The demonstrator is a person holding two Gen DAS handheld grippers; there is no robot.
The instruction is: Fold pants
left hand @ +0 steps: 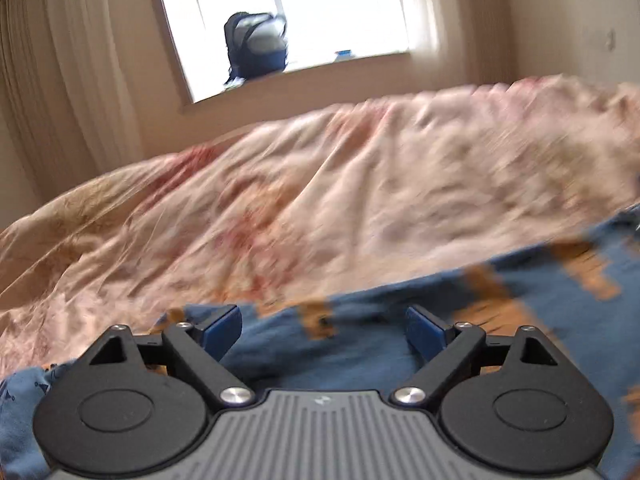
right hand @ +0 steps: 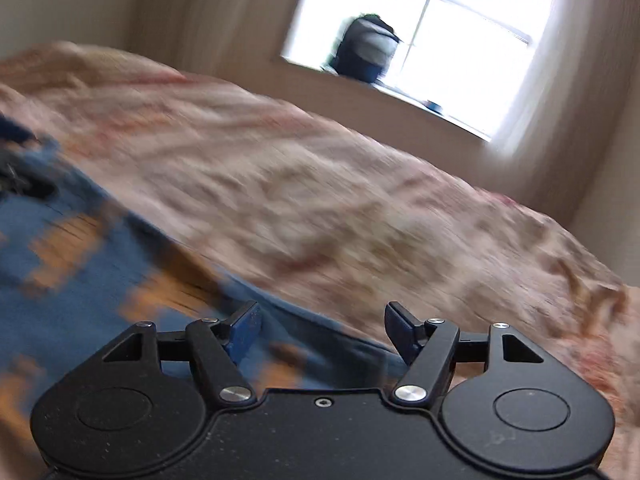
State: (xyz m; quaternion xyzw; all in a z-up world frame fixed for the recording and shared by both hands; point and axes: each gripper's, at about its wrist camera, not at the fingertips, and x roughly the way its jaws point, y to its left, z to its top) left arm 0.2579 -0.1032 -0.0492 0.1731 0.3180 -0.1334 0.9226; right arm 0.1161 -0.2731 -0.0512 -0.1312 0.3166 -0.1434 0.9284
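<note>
Beneath both spread grippers [left hand: 323, 330] [right hand: 322, 330], blue-and-orange pants [left hand: 540, 308] [right hand: 80, 280], ungripped.

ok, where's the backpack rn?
The backpack stands on the windowsill beyond the bed, at the window's left side in the left wrist view; the right wrist view shows it there too, blurred.

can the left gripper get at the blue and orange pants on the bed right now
Probably yes. The left gripper stands open directly over the pants, nothing lying between its fingers and the cloth.
</note>
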